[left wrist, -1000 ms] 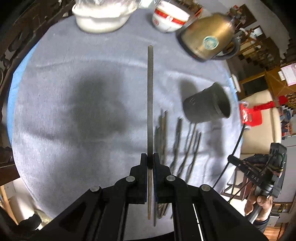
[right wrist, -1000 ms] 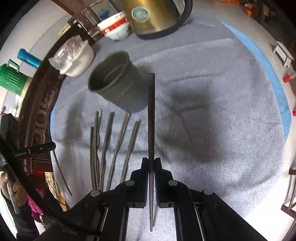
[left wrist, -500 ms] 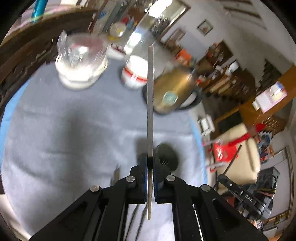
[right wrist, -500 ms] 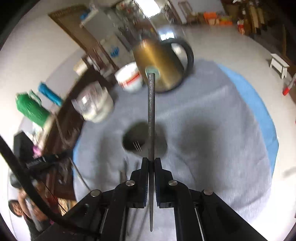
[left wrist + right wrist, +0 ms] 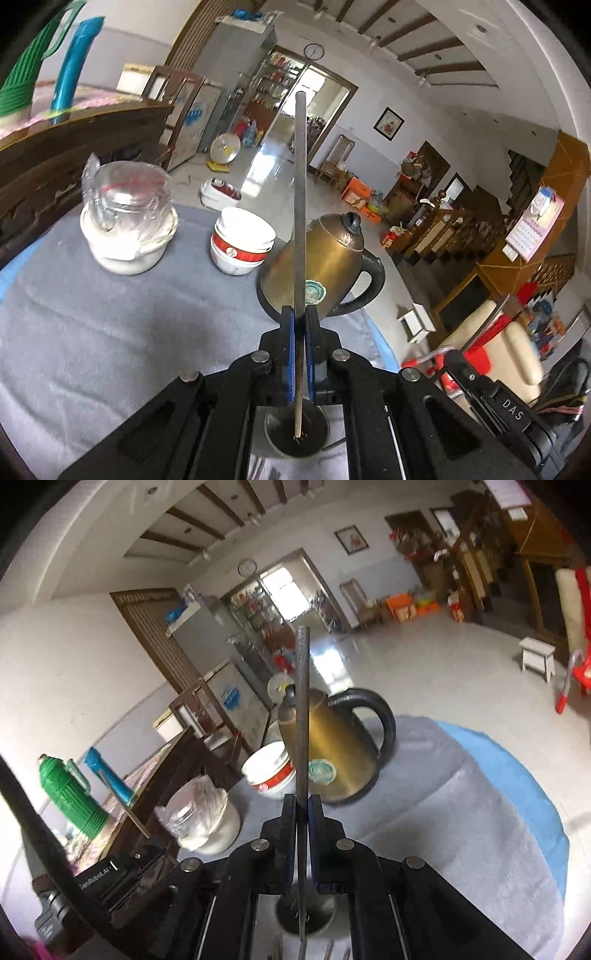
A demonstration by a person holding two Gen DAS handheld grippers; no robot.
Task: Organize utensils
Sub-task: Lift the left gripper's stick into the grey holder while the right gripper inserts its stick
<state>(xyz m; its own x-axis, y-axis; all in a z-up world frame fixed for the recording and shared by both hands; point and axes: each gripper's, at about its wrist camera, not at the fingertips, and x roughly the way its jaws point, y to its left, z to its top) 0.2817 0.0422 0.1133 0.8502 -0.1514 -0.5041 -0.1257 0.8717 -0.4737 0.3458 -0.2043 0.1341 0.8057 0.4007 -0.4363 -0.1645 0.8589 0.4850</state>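
**Above the dark cup, two rods are held upright**

Above the dark cup (image 5: pixel 297 430), a thin rod (image 5: pixel 300 229) is clamped by the left gripper (image 5: pixel 300 328), its lower tip inside the cup's mouth. A second rod (image 5: pixel 303 716) is clamped likewise by the right gripper (image 5: pixel 303 812). Beyond the cup, a brass kettle (image 5: pixel 325 266), a white bowl (image 5: pixel 242 245) and a covered jar (image 5: pixel 127 218) are seen on the grey cloth (image 5: pixel 110 325).

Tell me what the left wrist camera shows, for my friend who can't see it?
The left gripper pinches a long dark chopstick upright, its lower tip over a dark cup. Behind stand a brass kettle, stacked bowls and a wrapped jar.
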